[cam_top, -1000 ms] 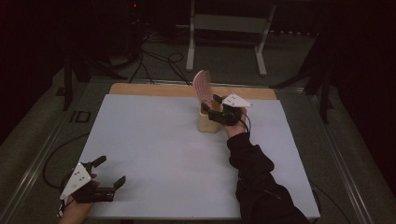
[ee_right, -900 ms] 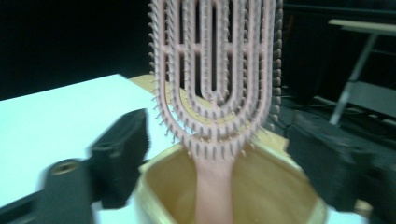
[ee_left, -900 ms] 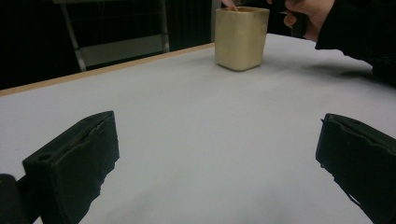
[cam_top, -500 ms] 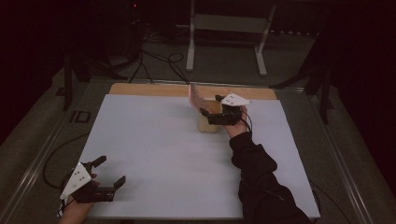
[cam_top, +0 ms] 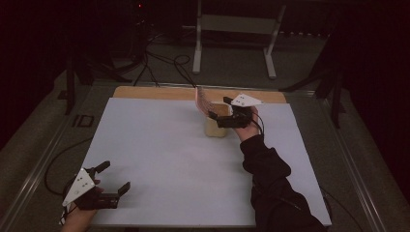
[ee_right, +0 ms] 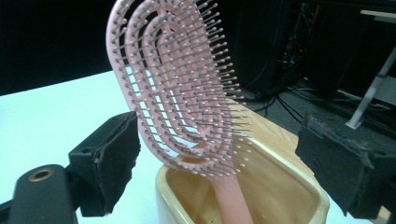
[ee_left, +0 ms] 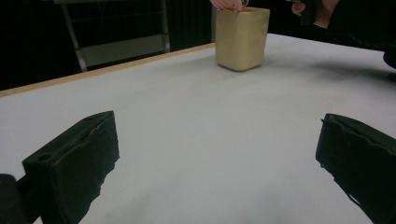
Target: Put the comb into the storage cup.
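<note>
Right gripper view: my right gripper (ee_right: pixel 219 158) has just been opening its jaws, and they stand wide with the pink hairbrush (ee_right: pixel 180 88) between them, touching neither pad. It stands handle-down in the cream cup (ee_right: pixel 280 186), leaning. My left gripper (cam_top: pixel 104 188) rests open on the white counter (cam_top: pixel 169 159), nothing between its jaws.

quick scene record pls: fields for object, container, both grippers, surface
object: pink plastic hairbrush, handle down in the container, head leaning above the rim
container: cream square ceramic cup, upright, far middle of the table
right gripper: at the cup, jaws just opened, standing either side of the brush head, not pressing it
left gripper: near edge of the table, jaws open, nothing between
surface: white table top
</note>
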### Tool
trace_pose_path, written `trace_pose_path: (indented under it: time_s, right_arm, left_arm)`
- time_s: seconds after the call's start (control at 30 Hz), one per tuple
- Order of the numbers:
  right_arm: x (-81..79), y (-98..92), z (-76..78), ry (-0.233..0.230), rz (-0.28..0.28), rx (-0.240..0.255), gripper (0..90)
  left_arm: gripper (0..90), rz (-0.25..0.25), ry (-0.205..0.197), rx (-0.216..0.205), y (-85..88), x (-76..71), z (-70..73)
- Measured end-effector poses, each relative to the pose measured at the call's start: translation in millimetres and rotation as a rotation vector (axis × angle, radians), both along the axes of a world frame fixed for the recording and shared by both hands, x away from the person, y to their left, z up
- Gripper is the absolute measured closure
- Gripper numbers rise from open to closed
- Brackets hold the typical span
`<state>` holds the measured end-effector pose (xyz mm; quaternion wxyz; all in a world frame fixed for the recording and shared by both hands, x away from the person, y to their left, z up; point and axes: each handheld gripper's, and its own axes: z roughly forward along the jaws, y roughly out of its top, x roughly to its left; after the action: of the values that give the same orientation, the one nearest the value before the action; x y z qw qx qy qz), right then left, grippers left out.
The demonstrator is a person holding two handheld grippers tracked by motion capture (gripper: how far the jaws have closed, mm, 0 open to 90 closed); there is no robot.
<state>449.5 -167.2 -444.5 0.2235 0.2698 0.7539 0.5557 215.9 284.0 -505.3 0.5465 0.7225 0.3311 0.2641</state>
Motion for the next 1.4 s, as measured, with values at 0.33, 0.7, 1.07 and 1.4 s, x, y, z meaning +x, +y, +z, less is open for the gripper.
trace_pose_path:
  time_s: [0.33,0.7,1.07,1.4]
  right_arm:
    - [-3.0,-4.6,9.2,0.056,0.011,-0.017,12.0]
    - [-9.6,-15.0,19.2,0.123,0.037,-0.018,10.8]
    - [-25.0,-26.6,29.6,0.149,0.064,0.001,9.7]
    - [-42.4,-38.5,30.4,0.150,0.070,-0.013,9.8]
  left_arm:
    - [0.0,0.001,-0.004,0.002,-0.3,-0.5,0.4]
    - [0.0,0.003,-0.001,0.002,-0.6,-0.2,0.4]
    - [0.0,0.001,-0.002,0.005,0.4,-1.8,0.6]
    - [0.0,0.002,-0.004,0.008,0.1,-1.9,0.7]
